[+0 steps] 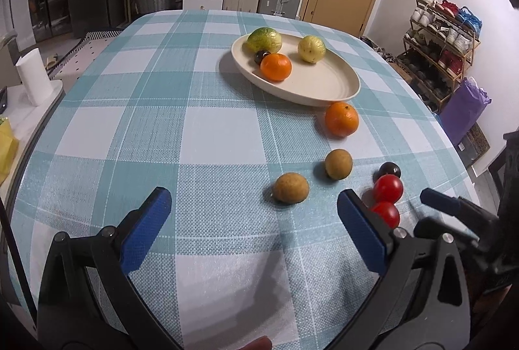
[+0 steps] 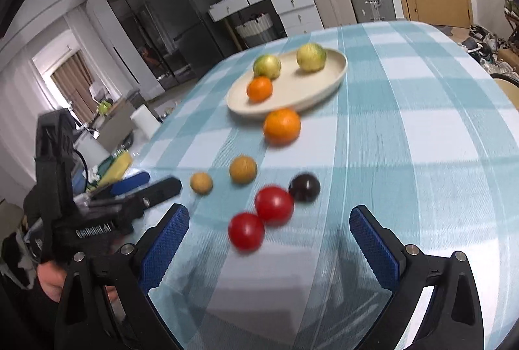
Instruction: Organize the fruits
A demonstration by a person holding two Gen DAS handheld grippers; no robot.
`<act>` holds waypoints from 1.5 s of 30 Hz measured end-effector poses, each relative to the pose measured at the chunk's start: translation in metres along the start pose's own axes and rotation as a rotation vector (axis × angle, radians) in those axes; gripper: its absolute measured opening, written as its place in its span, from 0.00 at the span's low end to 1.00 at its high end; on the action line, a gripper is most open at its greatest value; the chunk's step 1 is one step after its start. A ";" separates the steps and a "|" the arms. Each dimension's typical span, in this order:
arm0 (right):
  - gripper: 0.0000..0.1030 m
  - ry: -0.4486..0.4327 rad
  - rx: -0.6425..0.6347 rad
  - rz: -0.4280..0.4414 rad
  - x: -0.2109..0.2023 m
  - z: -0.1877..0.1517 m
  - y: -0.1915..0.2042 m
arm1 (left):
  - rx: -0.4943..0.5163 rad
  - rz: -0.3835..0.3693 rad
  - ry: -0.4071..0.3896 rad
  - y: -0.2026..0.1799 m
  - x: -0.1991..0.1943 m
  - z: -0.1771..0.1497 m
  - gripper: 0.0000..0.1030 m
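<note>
Blue-and-white checked tablecloth (image 1: 194, 129), near to far: two red round tomatoes (image 2: 245, 231) (image 2: 274, 205) (touching), a dark plum (image 2: 304, 186), two tan-brown small fruits (image 1: 290, 188) (image 1: 338, 164), an orange mandarin (image 1: 342, 118) beside the cream oval plate (image 1: 324, 90) holding more fruit. Left gripper (image 1: 254, 220) and right gripper (image 2: 269, 239) hover spread wide, empty.

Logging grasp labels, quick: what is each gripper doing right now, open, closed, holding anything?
Left gripper: open, empty, above the cloth.
Right gripper: open, empty, two tomatoes just ahead of its fingers.
</note>
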State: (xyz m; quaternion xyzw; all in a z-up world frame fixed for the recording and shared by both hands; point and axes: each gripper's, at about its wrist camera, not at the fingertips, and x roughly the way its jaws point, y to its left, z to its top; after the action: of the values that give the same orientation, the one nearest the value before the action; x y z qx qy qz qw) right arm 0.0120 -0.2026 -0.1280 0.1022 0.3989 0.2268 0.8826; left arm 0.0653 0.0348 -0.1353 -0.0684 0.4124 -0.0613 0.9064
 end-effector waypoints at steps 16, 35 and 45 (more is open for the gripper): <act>0.60 0.061 -0.061 -0.013 0.022 -0.015 0.028 | -0.012 0.002 0.022 0.009 0.004 -0.005 0.99; 0.27 0.030 -0.083 0.004 0.012 -0.019 0.026 | 0.025 0.016 0.028 0.005 0.008 0.004 0.99; 0.27 -0.068 -0.127 -0.006 -0.010 -0.008 0.029 | 0.076 -0.015 0.057 -0.004 0.023 0.010 0.96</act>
State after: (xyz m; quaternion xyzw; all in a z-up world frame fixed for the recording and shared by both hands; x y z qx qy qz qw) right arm -0.0089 -0.1821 -0.1166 0.0526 0.3537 0.2453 0.9011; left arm 0.0876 0.0282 -0.1449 -0.0352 0.4350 -0.0858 0.8956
